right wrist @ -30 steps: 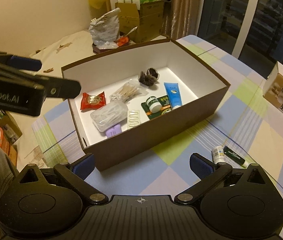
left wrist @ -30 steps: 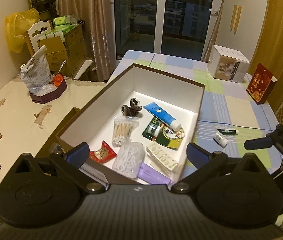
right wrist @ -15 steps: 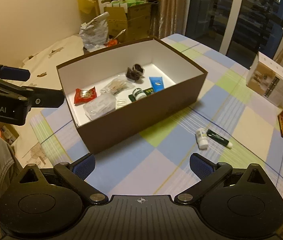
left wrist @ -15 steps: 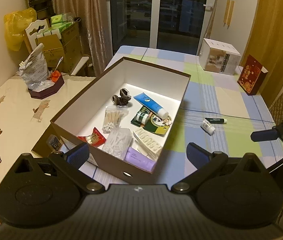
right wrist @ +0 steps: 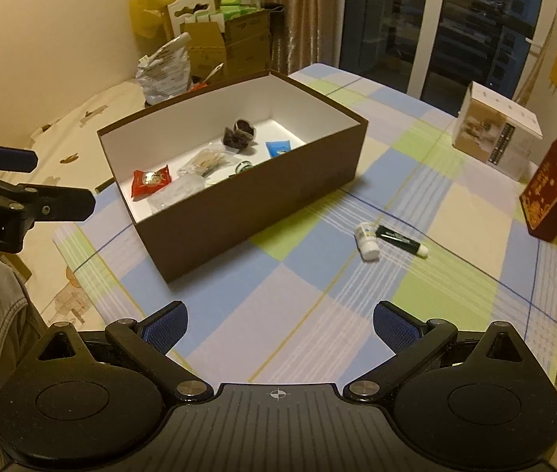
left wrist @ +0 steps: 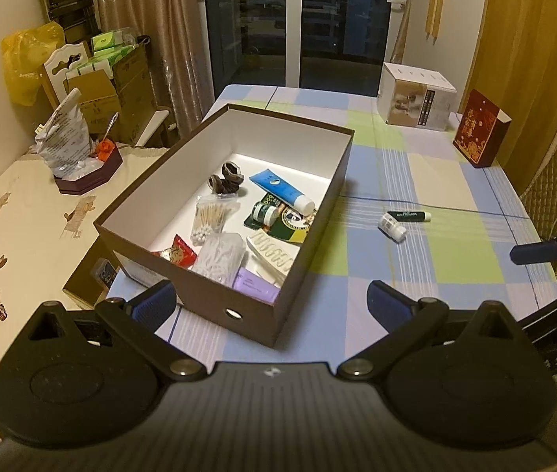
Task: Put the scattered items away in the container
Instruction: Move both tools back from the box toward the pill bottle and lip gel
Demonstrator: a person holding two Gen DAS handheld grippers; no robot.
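Brown cardboard box with white interior [left wrist: 310, 212]: farther from both grippers than a second ago. Left gripper [left wrist: 272, 301], right gripper [right wrist: 280, 324]: jaws wide, empty. Small white bottle [right wrist: 367, 242] and dark green tube [right wrist: 400, 239]: unmoved, right of box.

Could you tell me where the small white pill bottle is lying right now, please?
The small white pill bottle lies on its side on the checked tablecloth, outside the brown cardboard box to its right, beside the dark green tube.
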